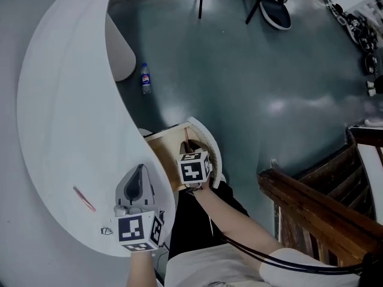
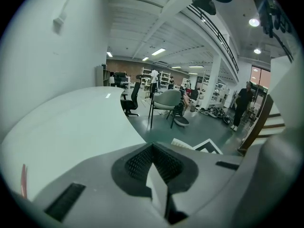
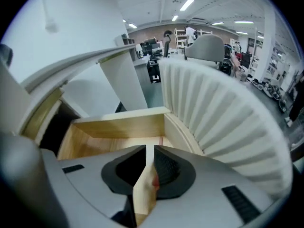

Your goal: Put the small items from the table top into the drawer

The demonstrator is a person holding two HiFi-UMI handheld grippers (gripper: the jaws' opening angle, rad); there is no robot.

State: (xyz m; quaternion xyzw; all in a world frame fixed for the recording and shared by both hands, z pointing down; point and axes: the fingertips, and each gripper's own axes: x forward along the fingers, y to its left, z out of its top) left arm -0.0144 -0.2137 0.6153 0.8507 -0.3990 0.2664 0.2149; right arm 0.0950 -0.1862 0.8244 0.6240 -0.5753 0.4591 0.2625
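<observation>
This is a large open hall that serves as office and lab together. Long strip lights [image 2: 158, 52] run overhead, white columns [image 2: 212, 82] carry the roof, and shelves [image 2: 164, 80] stand at the far end. Office chairs [image 2: 167, 100] stand on the grey-green floor [image 1: 239, 82] near a curved white table [image 1: 60, 130]. A wooden staircase [image 1: 317, 202] is at one side.

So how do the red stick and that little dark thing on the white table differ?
The red stick is long and thin; the small dark item is short and compact, too small to identify. The red stick lies further in on the table; the small dark item sits nearer its edge, beside the left gripper. Both lie on the table top, not in the open drawer, and neither is held.
</observation>
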